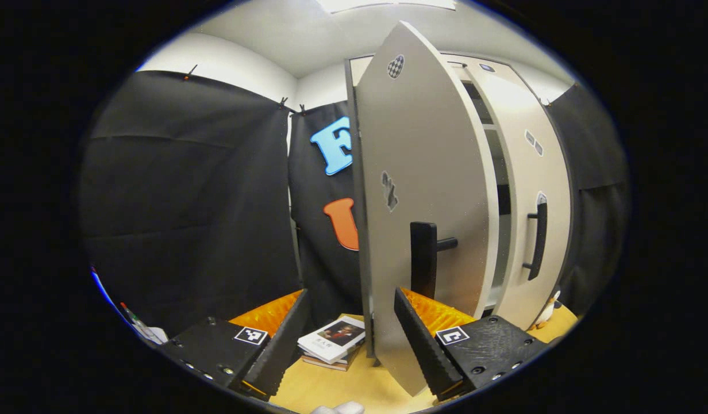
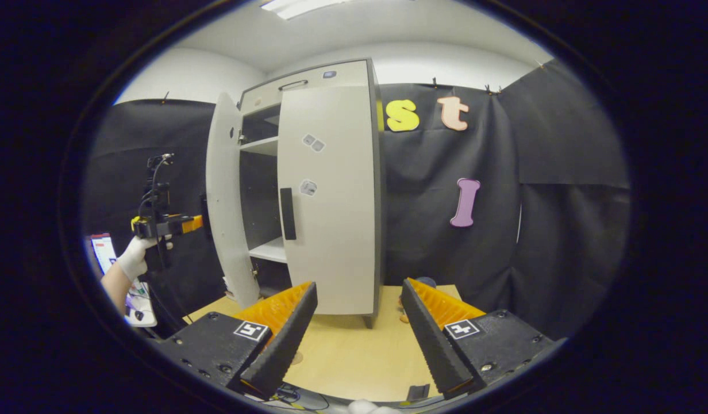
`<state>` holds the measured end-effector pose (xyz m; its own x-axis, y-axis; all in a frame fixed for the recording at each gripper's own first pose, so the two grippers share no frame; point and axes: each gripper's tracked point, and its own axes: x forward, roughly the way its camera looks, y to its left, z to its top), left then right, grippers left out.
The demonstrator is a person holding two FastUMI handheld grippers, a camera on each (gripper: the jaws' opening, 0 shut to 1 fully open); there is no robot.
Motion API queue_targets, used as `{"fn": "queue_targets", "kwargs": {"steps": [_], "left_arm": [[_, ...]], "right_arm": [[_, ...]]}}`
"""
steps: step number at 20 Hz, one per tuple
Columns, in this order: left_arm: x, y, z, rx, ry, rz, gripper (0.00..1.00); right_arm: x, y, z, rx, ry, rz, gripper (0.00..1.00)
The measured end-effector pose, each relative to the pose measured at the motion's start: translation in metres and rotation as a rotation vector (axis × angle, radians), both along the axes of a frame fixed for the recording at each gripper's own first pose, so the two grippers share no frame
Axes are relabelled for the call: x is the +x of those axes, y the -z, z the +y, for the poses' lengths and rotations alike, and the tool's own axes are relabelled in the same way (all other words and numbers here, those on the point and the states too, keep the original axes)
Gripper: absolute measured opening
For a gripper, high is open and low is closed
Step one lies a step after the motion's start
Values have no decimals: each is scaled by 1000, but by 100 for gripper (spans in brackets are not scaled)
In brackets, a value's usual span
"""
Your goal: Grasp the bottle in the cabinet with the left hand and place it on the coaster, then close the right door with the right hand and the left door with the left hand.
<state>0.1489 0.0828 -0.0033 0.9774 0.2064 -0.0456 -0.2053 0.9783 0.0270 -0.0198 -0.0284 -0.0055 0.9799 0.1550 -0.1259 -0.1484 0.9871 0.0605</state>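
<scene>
Left door next: right door shut, left one ajar.

In the right gripper view the left gripper [image 2: 181, 223] sits just outside the left door [image 2: 227, 201], left of the cabinet [image 2: 325, 75]; whether its jaws are apart I cannot tell there. In its own view the left gripper [image 1: 348, 339] is spread wide and empty, the door's edge between its fingers and the handle [image 1: 424, 259] just beyond. Judged best: press flat near the handle and swing steadily towards the right door [image 2: 331, 195], clearing the books [image 1: 334, 342]. The right gripper [image 2: 358, 339] hangs back from the cabinet, jaws apart, holding nothing. The bottle and coaster cannot be made out clearly.
</scene>
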Motion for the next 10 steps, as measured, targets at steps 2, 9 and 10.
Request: {"fn": "queue_targets", "kwargs": {"steps": [2,9,10], "left_arm": [[10,-1,-18,17,39,7,95],[-3,-9,-25,45,12,4,96],[-10,-9,-24,48,9,5,96]], "right_arm": [[-1,-3,1,0,3,-6,96],[-8,-19,3,8,49,-41,94],[-9,-20,5,9,60,-50,96]]}}
